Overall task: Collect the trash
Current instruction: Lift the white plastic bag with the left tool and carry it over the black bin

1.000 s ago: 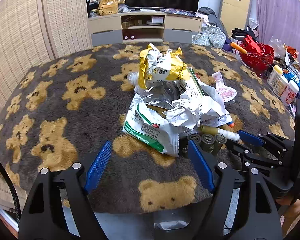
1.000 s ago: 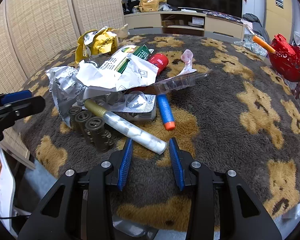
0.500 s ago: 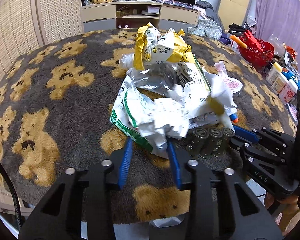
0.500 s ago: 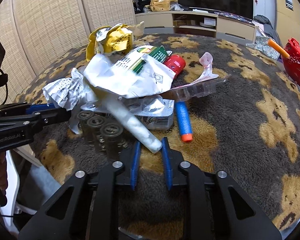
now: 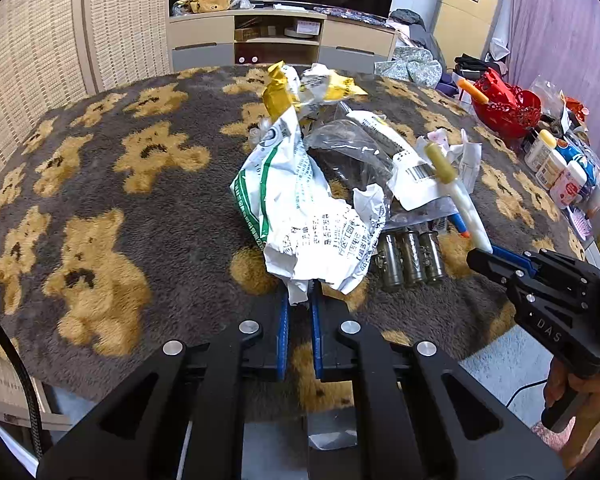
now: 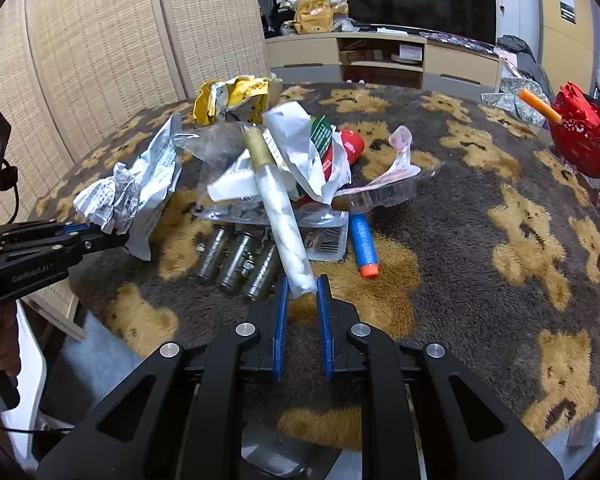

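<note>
- left gripper (image 5: 299, 300) jaws clamping the white-green wrapper (image 5: 300, 208), lifting it just ahead of them
- right gripper (image 6: 301, 286) jaws pinching the white tube (image 6: 278, 204), angling up over the batteries (image 6: 236, 258)

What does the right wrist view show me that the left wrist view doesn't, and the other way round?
Only the right wrist view shows the red can behind the wrappers and the right gripper shut on the white tube.

Only the left wrist view shows the white bottles at the table's far right edge and the left gripper shut on the green-and-white wrapper.

Both show the three batteries, the blue foam dart, the yellow wrapper, the red basket and the bear-print cover.
</note>
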A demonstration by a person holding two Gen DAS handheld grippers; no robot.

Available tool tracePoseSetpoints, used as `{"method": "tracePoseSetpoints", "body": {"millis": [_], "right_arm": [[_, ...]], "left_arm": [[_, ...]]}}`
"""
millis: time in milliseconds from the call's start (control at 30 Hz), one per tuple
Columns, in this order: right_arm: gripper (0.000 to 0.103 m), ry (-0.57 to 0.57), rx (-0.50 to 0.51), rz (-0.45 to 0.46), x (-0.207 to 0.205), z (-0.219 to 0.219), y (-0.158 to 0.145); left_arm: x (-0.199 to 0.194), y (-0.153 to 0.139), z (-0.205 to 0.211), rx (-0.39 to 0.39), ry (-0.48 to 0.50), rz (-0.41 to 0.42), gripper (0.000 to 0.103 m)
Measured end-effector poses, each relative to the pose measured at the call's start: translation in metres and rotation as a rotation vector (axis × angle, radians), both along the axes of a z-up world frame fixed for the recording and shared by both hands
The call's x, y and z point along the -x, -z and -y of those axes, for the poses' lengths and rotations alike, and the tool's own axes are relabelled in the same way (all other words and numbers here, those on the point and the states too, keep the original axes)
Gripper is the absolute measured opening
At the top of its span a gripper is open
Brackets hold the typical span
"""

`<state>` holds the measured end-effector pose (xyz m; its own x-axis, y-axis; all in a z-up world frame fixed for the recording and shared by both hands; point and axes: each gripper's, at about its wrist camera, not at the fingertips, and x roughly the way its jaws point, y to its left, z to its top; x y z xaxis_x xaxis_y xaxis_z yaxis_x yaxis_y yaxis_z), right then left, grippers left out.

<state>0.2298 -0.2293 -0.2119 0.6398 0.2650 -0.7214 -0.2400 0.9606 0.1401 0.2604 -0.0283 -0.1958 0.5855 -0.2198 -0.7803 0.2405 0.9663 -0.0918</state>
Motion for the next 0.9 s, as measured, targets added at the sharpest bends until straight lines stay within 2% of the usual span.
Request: {"method": "tracePoseSetpoints", "body": {"millis": [467,667,900], "right_arm": [[0.014,0.016,-0.022,0.085,0.040,-0.005,-0.048],[0.014,0.011,-0.031,0.101,0.057,-0.006,-0.057],[0.014,0.015,-0.041,0.109,0.097,-0.002,-0.066]], "left_arm": [[0.044,-0.043,-0.011,0.012,0.014,0.079,0.007],[0.064,-0.055,-0.005,0.026,0.032,0.097,0.006],[0.100,-0.060,0.004,0.041,0.062,0.089,0.006]]}}
